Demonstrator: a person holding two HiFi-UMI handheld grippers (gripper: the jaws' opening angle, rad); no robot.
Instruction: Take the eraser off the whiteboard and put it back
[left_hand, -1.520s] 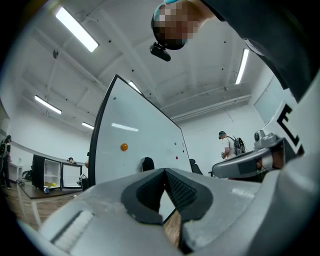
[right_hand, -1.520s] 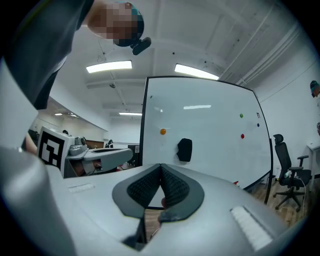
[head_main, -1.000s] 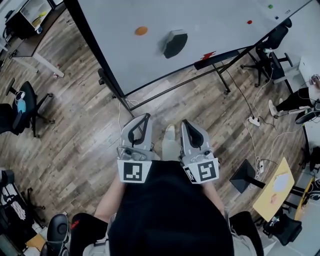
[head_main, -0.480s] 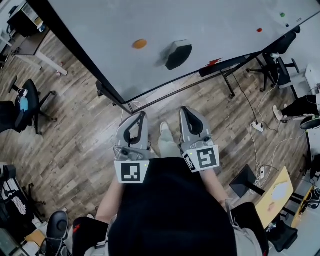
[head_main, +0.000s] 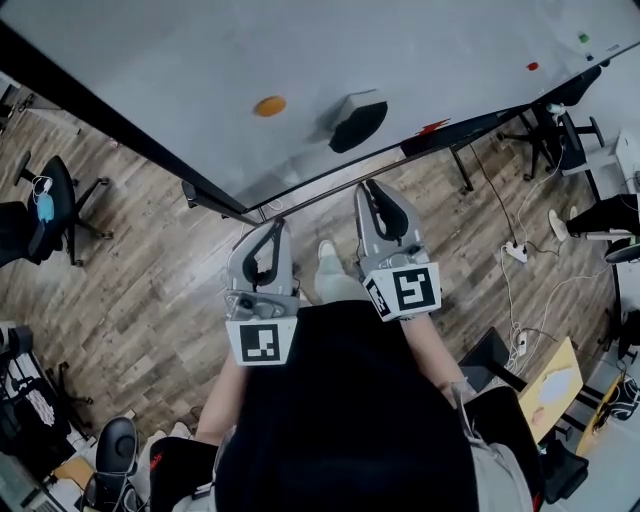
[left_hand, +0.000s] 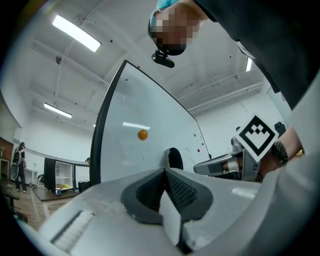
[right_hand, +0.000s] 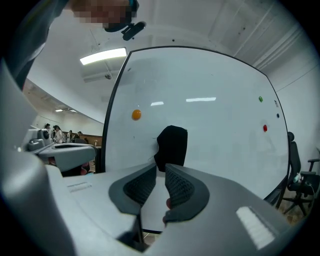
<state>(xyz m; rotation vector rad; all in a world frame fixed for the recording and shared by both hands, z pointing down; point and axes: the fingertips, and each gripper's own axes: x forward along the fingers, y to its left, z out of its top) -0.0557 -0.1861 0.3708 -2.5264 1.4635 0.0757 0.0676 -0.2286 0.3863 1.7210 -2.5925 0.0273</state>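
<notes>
Head view looks down at a big whiteboard (head_main: 180, 60) on a wooden floor (head_main: 150, 270). On the left, the left gripper (head_main: 272, 232) is grey and smooth. Its jaws are pressed together at the tips and it holds nothing. Its black pads (left_hand: 182, 187) look bumpy, with tiny ridges.

Up on the board, a small round orange magnet (head_main: 268, 105) sits to the left of the eraser (head_main: 358, 122). The eraser is stuck flat on the white face of the board, near the middle, well above the bottom rail. It is a dark, chunky block with cut-off corners and a pale grey edge along its top. In the right gripper view it is taller than it is wide, so its long side runs up and down the board. It looks soft and black, with no shine.

Next comes the right gripper (head_main: 372, 195), pointing at the board just below the eraser but not touching it. Its jaws have just been opening. They are only a thin crack apart, and nothing is between them.

Far to the right on the board are a little red magnet (head_main: 532, 66) and a green magnet (head_main: 584, 38).
</notes>
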